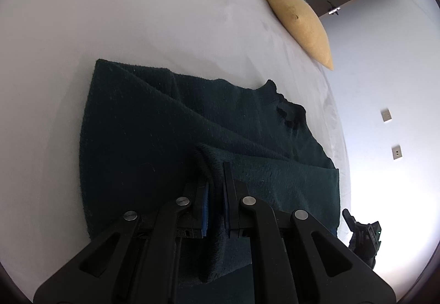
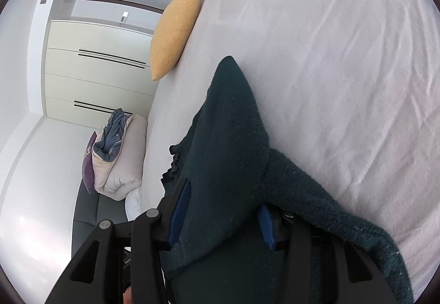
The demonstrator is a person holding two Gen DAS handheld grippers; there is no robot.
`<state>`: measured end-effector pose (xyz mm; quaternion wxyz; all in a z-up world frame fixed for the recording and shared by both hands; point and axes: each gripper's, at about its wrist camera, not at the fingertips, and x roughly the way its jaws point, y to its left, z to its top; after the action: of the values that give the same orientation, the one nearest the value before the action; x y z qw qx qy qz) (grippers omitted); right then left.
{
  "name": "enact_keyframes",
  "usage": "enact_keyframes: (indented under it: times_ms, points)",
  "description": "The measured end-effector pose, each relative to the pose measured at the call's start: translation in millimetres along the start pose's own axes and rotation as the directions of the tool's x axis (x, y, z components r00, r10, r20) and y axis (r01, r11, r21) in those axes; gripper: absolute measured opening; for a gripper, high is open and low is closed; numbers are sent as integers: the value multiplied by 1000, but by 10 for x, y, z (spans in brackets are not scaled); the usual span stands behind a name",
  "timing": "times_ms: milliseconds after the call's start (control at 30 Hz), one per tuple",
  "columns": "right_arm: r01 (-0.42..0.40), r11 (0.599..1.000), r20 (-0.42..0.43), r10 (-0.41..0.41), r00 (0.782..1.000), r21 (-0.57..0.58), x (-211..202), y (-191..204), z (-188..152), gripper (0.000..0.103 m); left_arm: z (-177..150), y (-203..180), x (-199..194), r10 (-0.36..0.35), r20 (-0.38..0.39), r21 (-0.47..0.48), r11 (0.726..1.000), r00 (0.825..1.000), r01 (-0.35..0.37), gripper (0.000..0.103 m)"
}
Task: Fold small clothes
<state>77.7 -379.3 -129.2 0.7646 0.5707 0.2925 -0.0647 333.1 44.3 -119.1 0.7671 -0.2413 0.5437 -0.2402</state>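
Note:
A dark green knitted garment (image 1: pixel 170 122) lies on the white bed (image 1: pixel 137 15). My left gripper (image 1: pixel 216 180) is shut on a bunched fold of its near edge, with the cloth pinched between the blue pads (image 1: pixel 205 210). In the right wrist view the same garment (image 2: pixel 231 144) drapes over and between the fingers of my right gripper (image 2: pixel 222 210). Its jaws stand wide apart, with blue pads (image 2: pixel 180 210) on either side of the cloth and not pressing it.
A yellow cushion (image 1: pixel 299 18) leans at the bed's edge and also shows in the right wrist view (image 2: pixel 173 32). A pile of folded bedding (image 2: pixel 118 155) sits on a grey sofa beside the bed. White wardrobe doors (image 2: pixel 93 70) stand behind it.

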Motion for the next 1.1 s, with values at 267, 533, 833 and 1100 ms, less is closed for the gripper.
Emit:
enact_keyframes:
  times_ms: [267,533,833,1100]
  points:
    - [-8,998,-88,13,996,61,-181,-45,15,55,-72,70,-59,14,5,11,1000,1000,-14,7]
    - [-5,996,109,-5,994,93,-1071,-143,255,59,-101,68,-11,26,9,16,1000,1000,-26,8]
    - [-29,985,-89,14,996,-169,-206,579,251,59,-119,29,1,36,10,29,999,999,-36,8]
    - [81,963,-157,-124,980,-257,413,464,276,59,-112,18,22,32,11,40,999,999,-33,9]
